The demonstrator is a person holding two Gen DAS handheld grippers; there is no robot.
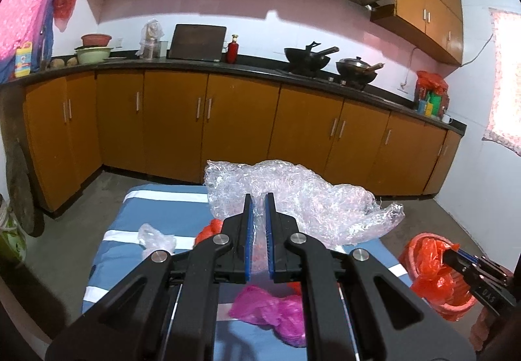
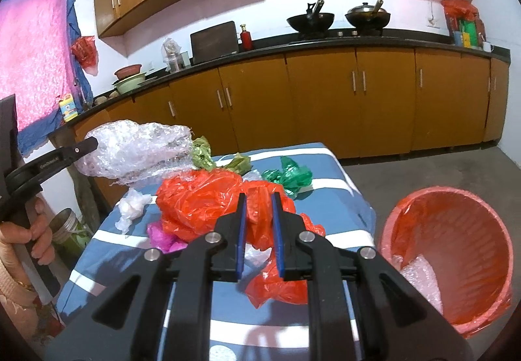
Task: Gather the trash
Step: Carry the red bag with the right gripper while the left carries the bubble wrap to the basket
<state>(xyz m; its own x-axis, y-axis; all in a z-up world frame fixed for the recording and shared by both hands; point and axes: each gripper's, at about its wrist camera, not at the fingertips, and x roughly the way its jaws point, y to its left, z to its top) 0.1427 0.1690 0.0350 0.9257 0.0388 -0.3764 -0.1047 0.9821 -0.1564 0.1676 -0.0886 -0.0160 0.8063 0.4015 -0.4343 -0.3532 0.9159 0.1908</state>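
Right wrist view takes in most of the scene: a desk covered in a blue cloth with white stripes point(image 2: 351, 195) carries a scatter of plastic waste, and a round orange-pink plastic bin lined with an orange bag point(image 2: 488, 214) stands on the floor just beside the desk's right edge, with some clear wrap already lying inside it.

Largest of the trash is a crumpled sheet of clear bubble wrap point(image 1: 293, 195), lifted above the desk's far left part. The left gripper point(image 1: 259, 198) pinches it, its blue-padded jaws drawn close with the film caught between them. Next in size is a crumpled orange plastic bag point(image 2: 202, 195), spread over the middle of the desk and trailing toward the near edge. The right gripper point(image 2: 259, 198) is pinching a fold of this bag between jaws that stand only partly closed.

Smaller pieces remain: a crumpled green plastic bag point(image 2: 288, 177) near the far right corner, two olive-green wads point(image 2: 203, 154) at the far edge, a magenta plastic bag point(image 1: 273, 315) by the near left side, and a small clear plastic wad point(image 2: 132, 208) at the left edge.

Both hands appear to be mid-pickup, each with a piece secured. The next move likely calls for carrying the bubble wrap and the orange bag across to the bin's open mouth and letting go over it, keeping the trailing film clear of the loose pieces.
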